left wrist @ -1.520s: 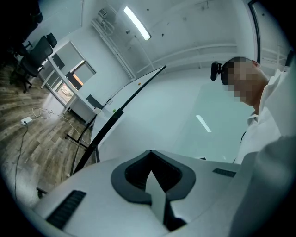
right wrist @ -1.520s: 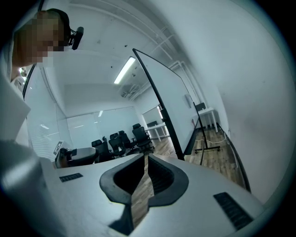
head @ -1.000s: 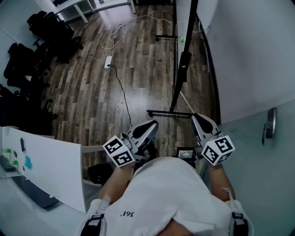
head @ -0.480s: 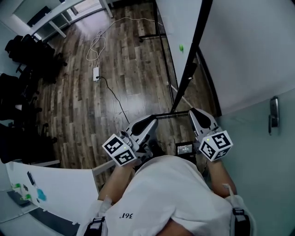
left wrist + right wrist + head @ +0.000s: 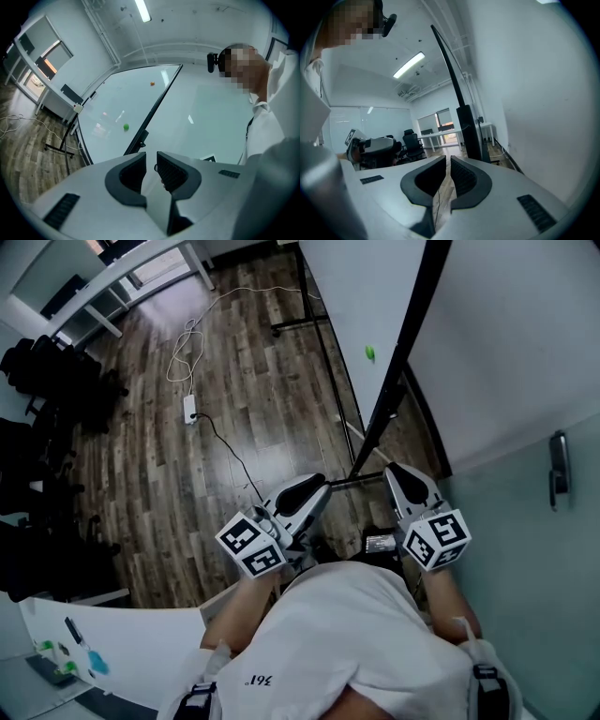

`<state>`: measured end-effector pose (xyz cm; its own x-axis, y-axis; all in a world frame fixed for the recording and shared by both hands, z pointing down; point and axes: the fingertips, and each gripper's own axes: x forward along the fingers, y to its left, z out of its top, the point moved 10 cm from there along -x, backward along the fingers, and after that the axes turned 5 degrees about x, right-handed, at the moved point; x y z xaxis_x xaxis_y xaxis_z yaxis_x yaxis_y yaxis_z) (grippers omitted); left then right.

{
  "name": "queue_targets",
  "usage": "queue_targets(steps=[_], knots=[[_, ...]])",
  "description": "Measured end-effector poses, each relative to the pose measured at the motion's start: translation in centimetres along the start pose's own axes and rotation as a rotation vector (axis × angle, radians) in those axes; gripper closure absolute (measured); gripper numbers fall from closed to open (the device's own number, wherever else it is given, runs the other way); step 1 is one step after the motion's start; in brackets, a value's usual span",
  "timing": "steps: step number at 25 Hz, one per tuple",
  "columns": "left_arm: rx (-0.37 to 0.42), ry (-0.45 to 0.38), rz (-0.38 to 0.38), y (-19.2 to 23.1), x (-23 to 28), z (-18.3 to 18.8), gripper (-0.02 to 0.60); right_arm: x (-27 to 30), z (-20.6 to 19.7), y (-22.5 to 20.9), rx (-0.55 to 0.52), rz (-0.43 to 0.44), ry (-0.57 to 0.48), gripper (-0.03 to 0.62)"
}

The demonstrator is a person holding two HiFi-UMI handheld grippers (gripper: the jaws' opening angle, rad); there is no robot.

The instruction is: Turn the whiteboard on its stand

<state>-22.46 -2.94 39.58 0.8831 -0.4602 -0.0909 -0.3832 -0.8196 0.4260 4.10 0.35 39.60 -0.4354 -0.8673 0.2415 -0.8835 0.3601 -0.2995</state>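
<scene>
**Head-count of the room, kind by kind**

I held two grey two-jaw tongs: my left tongs (image 5: 317,486) and my right tongs (image 5: 397,471). I counted one large white whiteboard on a black stand (image 5: 352,296). It carried two small round magnets, one green magnet (image 5: 369,352) and one orange magnet (image 5: 152,83). There was also one white power strip (image 5: 189,409) and one metal door handle (image 5: 559,470). The black office chairs (image 5: 52,376) I could not number.

A power strip (image 5: 189,409) lies on the wooden floor (image 5: 272,418) near black chairs (image 5: 47,390).
</scene>
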Motion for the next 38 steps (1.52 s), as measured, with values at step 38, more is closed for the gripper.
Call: queue_targets(steps=[38], knots=[[0.134,-0.025,0.074,-1.7,11.3,1.0,0.474,1.1,3.3,-7.6,-0.076,0.138,0.039,0.454]])
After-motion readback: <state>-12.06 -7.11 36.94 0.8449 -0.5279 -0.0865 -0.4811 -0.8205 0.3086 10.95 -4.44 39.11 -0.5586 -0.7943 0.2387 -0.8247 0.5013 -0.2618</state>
